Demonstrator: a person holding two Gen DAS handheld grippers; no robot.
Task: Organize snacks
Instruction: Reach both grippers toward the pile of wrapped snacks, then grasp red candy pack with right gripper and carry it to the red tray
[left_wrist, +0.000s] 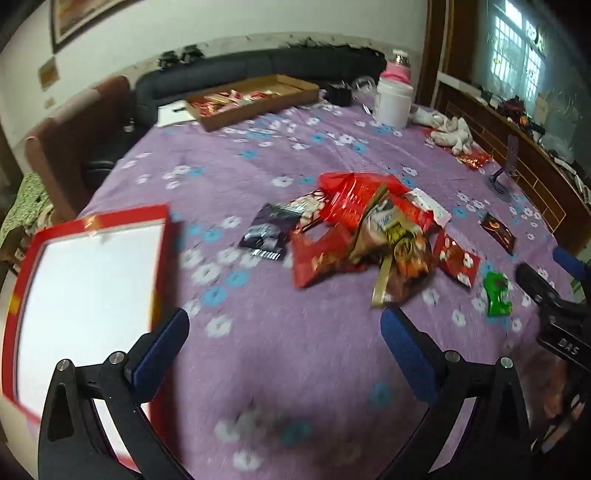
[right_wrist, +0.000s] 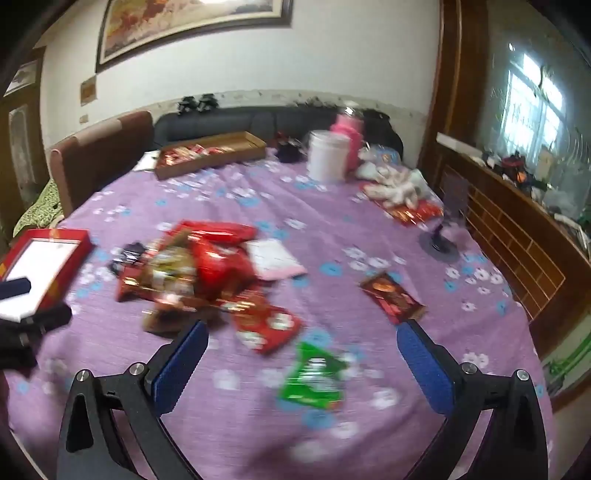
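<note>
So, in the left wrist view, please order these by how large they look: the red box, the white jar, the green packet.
1. red box, though it is nearest the camera, so partly inflated
2. white jar
3. green packet

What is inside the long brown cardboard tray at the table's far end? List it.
The cardboard tray holds red-wrapped snack packets along its length. Its near wall hides the bottom, and blur prevents counting them.

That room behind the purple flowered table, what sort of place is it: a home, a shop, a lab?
Most likely a living or dining room in a home. A dark sofa runs along the back wall, a framed painting hangs above it, and the purple flowered tablecloth carries loose snack packets and a soft toy.
</note>
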